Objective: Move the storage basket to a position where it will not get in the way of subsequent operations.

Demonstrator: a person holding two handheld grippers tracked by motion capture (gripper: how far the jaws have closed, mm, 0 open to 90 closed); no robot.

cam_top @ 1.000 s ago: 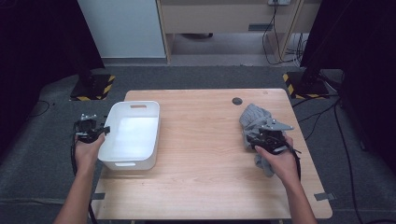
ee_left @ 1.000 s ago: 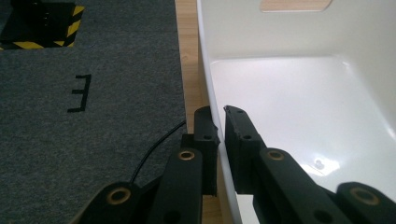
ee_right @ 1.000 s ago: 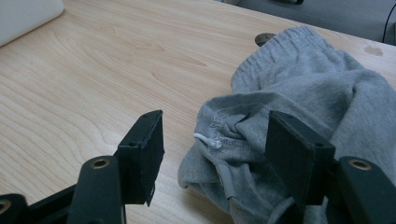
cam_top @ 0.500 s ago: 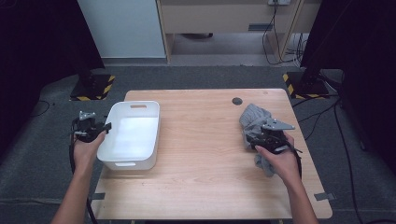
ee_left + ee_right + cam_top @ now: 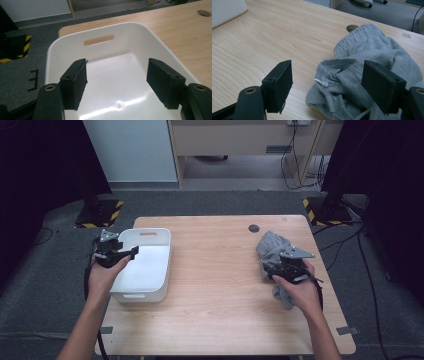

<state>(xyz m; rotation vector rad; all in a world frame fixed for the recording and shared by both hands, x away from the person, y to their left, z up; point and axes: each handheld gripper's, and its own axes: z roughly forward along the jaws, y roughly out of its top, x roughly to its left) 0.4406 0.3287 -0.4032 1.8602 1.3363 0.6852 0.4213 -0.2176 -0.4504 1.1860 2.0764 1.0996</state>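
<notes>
A white plastic bin (image 5: 150, 235) stands on the left of the wooden table (image 5: 215, 290). My left gripper (image 5: 129, 254) hovers over its left rim. In the left gripper view the bin (image 5: 105, 30) is empty, and that gripper (image 5: 117, 67) is open with nothing between its jaws, which have just been opening. A crumpled grey garment (image 5: 270, 245) lies at the table's right. My right gripper (image 5: 267, 268) sits over it. In the right gripper view the gripper (image 5: 328, 70) has just opened wider. The garment (image 5: 372, 50) and its white drawstring (image 5: 320, 82) lie between the pads, which do not press on it.
A dark round cable hole (image 5: 254, 228) is in the table's far right part, just beyond the garment. A white panel and a wooden cabinet (image 5: 240, 140) stand past the table. Yellow-and-black striped stand bases (image 5: 97, 215) rest on the floor at both far corners.
My left gripper has lifted and moved right from beside the bin to over its left rim, and its jaws have spread. The right hand stays on the garment.
</notes>
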